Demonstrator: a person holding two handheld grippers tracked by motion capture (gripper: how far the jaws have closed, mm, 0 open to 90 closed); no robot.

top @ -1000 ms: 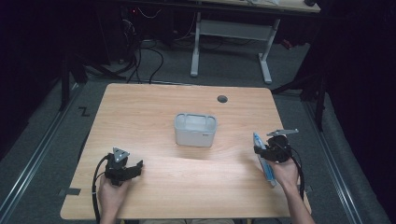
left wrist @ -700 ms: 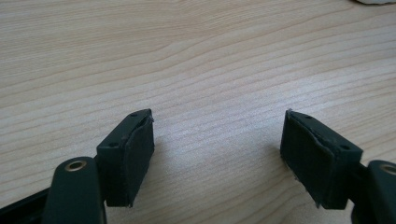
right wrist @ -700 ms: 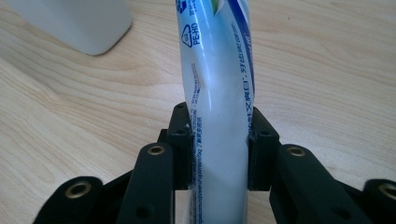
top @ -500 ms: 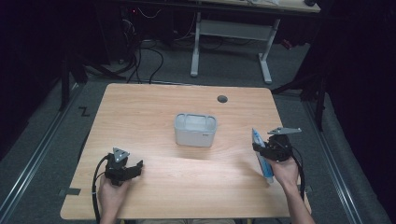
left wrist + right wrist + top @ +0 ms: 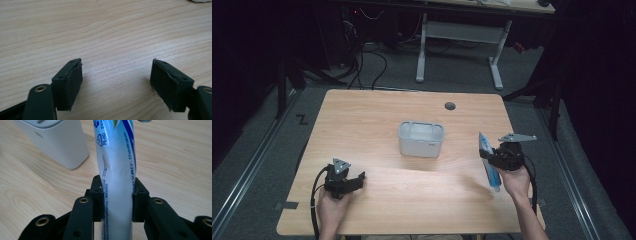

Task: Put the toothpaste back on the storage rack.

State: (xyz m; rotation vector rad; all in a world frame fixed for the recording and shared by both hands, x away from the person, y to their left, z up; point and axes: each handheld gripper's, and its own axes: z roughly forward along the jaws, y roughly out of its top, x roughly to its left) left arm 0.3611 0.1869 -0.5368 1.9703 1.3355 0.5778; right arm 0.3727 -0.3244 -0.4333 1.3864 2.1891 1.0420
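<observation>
Toothpaste, a white and blue plastic tube (image 5: 116, 170), is clamped between the two black pads of the right tool (image 5: 117, 202), which grip it across its width partway along its length. In the high view the tube (image 5: 488, 159) sticks out of the right tool (image 5: 492, 159) at both ends, its long axis running roughly from the worktop's far edge toward its near edge, close to the right edge of the pale wooden worktop (image 5: 377, 120). A white rounded-rectangular plastic holder (image 5: 421, 139) stands near the worktop's centre, apart from the tube. The left tool (image 5: 116, 82) rests near the near-left corner (image 5: 357, 179), its pads spread wide apart with bare wood between them.
</observation>
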